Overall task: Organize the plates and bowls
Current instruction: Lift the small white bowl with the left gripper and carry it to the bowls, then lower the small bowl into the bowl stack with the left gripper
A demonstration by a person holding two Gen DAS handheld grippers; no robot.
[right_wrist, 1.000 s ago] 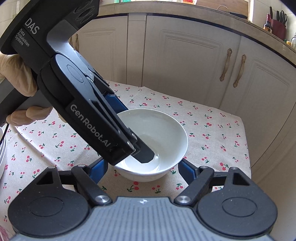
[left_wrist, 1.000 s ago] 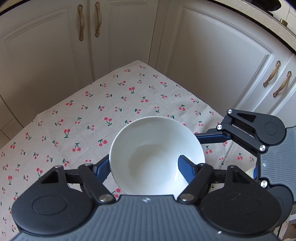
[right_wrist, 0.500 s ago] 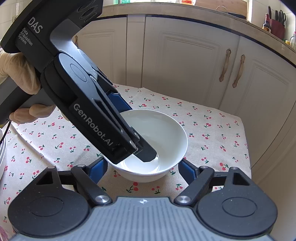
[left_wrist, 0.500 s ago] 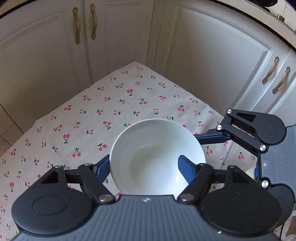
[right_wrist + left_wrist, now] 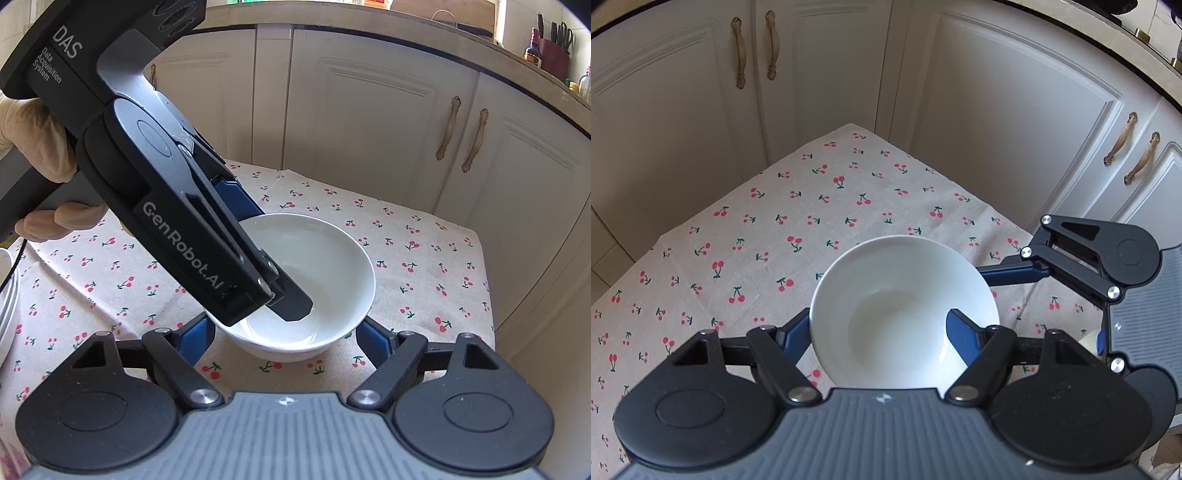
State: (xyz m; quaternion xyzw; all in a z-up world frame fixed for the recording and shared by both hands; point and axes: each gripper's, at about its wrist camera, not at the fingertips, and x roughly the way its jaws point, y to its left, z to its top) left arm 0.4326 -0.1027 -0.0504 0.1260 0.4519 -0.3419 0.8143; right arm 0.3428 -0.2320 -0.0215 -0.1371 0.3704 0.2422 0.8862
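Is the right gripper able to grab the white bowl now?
Probably not cleanly: the left gripper already pinches the bowl's rim, one finger inside. The right gripper's open jaws flank it.

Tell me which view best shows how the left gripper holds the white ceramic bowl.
The right wrist view: it shows the left gripper from the side, one finger inside the white ceramic bowl and a blue one outside its wall. The left wrist view shows the bowl from above, filling the space between the fingers and hiding the outer contact.
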